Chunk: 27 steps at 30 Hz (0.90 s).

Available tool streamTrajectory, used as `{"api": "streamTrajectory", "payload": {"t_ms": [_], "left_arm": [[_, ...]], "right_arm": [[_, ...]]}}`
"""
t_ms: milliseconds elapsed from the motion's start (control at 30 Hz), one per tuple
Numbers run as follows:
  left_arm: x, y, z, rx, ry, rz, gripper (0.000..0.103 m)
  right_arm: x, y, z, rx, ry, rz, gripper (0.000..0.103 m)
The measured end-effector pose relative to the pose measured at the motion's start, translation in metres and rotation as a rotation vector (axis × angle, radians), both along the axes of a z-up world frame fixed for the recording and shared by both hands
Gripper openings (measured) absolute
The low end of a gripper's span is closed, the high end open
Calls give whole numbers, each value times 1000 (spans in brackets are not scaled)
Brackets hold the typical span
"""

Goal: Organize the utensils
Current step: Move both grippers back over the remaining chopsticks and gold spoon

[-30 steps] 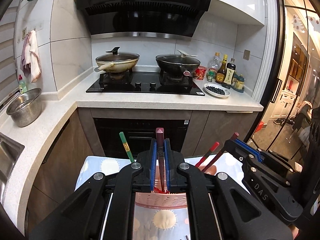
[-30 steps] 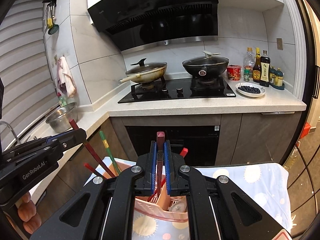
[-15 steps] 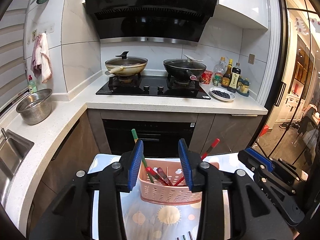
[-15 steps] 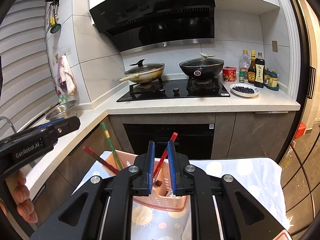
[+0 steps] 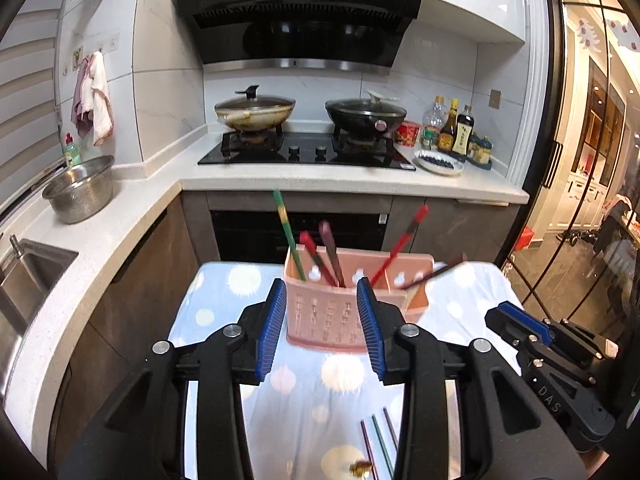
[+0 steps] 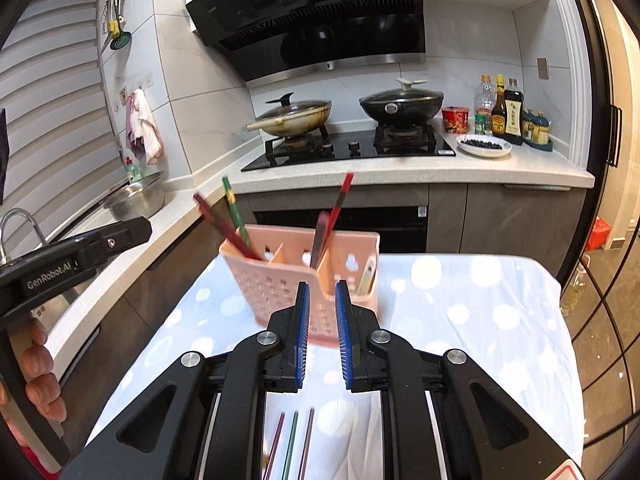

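1. Left wrist view: left tool (image 5: pixel 322 322) is seen released, jaws apart and empty, just in front of the pink caddy (image 5: pixel 340 308) on the worktop (image 5: pixel 224 296). In the caddy, a green chopstick (image 5: pixel 286 232) and several red chopsticks (image 5: pixel 400 244) are leaned upright. Loose chopsticks (image 5: pixel 376 440) are left nearer than the caddy, between the tool arms.

2. Right wrist view: right tool (image 6: pixel 322 328) is held slightly parted, nothing gripped, in front of the caddy (image 6: pixel 280 280). Compartments are divided; a pale utensil (image 6: pixel 368 276) is stowed at the caddy's right end. Likely next: loose chopsticks (image 6: pixel 292 440) should be pinched singly near mid-length and dropped tip-first.
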<state>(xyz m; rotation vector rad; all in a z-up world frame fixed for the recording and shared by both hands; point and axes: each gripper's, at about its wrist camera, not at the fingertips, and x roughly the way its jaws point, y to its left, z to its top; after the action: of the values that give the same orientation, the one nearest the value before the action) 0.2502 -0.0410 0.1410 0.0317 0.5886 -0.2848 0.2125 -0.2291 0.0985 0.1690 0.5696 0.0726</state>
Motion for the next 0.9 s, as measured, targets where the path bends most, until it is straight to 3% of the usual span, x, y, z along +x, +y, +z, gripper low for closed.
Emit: {"api": "streamTrajectory", "payload": {"t_ms": [533, 900], "left_arm": [[-83, 16, -120, 64, 231, -7, 35], [-143, 14, -175, 79, 349, -54, 35]], "right_arm": [[-109, 27, -103, -37, 207, 39, 14], [-177, 42, -148, 0, 310, 62, 14]]}}
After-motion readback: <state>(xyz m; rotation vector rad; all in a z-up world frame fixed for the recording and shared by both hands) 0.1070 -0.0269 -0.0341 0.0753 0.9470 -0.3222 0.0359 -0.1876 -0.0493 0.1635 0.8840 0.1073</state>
